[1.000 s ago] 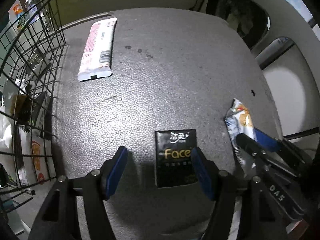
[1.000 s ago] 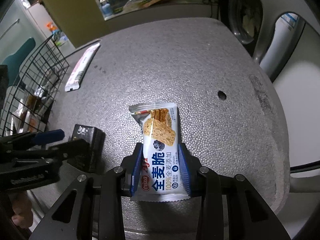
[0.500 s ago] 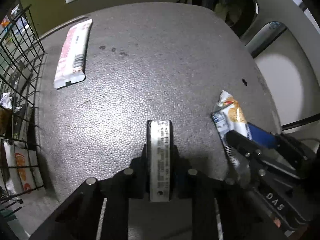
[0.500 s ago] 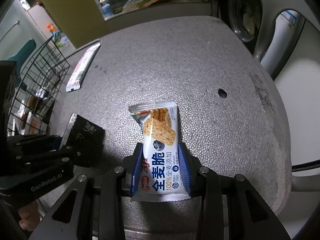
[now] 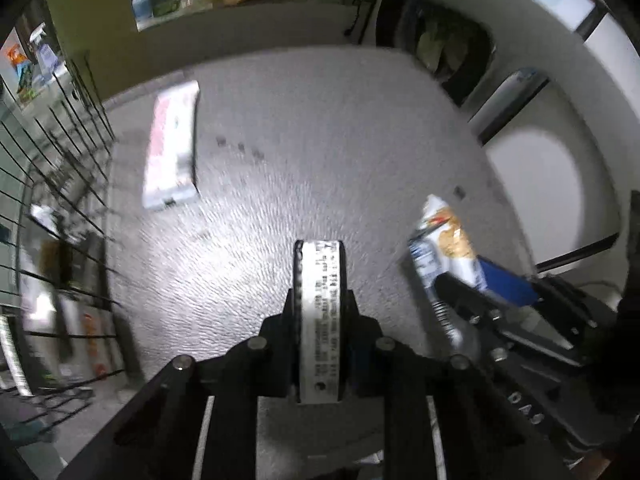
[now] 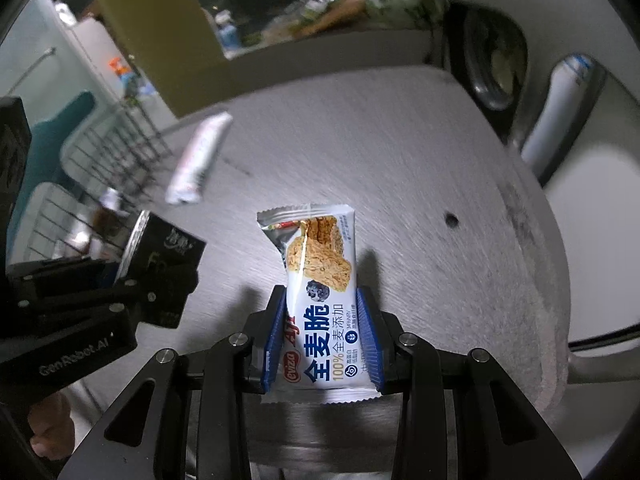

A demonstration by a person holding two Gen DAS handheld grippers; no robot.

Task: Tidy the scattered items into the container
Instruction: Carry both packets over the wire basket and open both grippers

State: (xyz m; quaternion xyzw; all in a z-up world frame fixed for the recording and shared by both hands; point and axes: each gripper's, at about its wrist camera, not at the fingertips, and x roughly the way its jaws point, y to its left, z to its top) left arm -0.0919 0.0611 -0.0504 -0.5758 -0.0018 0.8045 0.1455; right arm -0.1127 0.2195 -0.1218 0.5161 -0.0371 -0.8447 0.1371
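Black tissue pack sits edge-on in the left gripper, jaws clamped tight on its flat faces, raised clear of the foam tabletop. Right gripper is pinched on the whole-wheat crisp bar at its lower half, wrapper pointing forward, also off the surface. The two grippers are side by side, near each other. Pink-and-white wrapped bar lies flat farther back, just beside the black wire basket at left. Basket holds several packets; blur hides which ones.
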